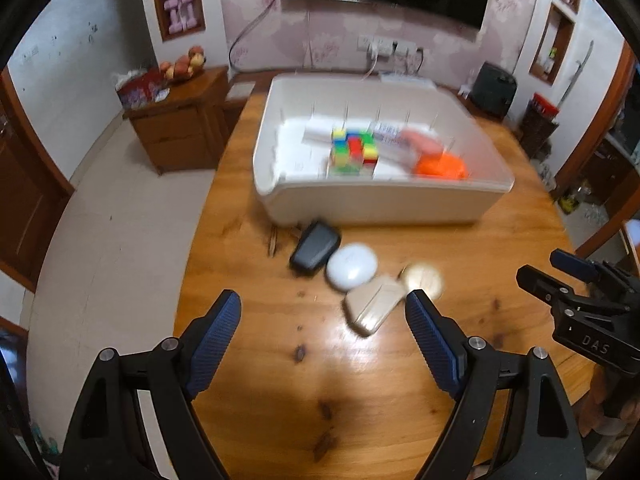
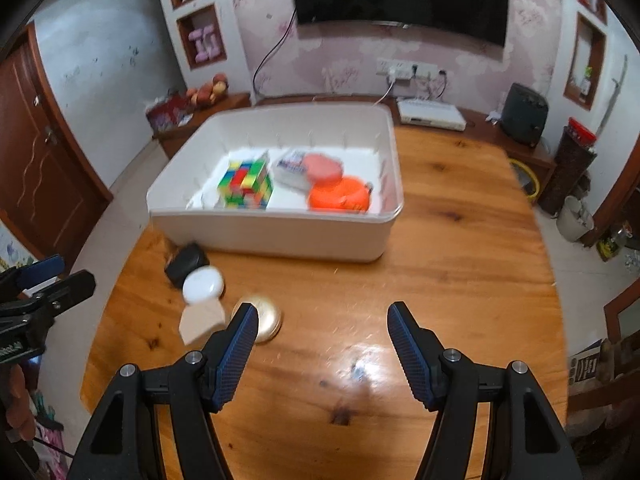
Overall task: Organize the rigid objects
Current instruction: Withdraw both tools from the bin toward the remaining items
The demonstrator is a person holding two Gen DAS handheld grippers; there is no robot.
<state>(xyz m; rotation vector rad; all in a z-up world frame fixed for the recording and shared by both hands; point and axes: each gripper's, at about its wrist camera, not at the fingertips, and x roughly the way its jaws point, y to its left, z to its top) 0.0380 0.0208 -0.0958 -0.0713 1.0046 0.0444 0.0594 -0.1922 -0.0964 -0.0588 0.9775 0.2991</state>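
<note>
My left gripper (image 1: 324, 312) hangs wide and empty over the table (image 1: 280, 392); the beige case (image 1: 374, 306) lies at its one o'clock, touching the white case (image 1: 351, 266); my right gripper (image 2: 320, 322) gapes empty; gold tin (image 2: 266, 318) at ten o'clock; bin (image 2: 280, 236) at twelve holds the cube (image 2: 246, 184).

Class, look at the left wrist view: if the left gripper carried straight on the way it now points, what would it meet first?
Most likely the bare wooden table: the open left gripper tilts down at empty tabletop. The beige case lies just beyond, towards its right finger; depth is uncertain.
</note>
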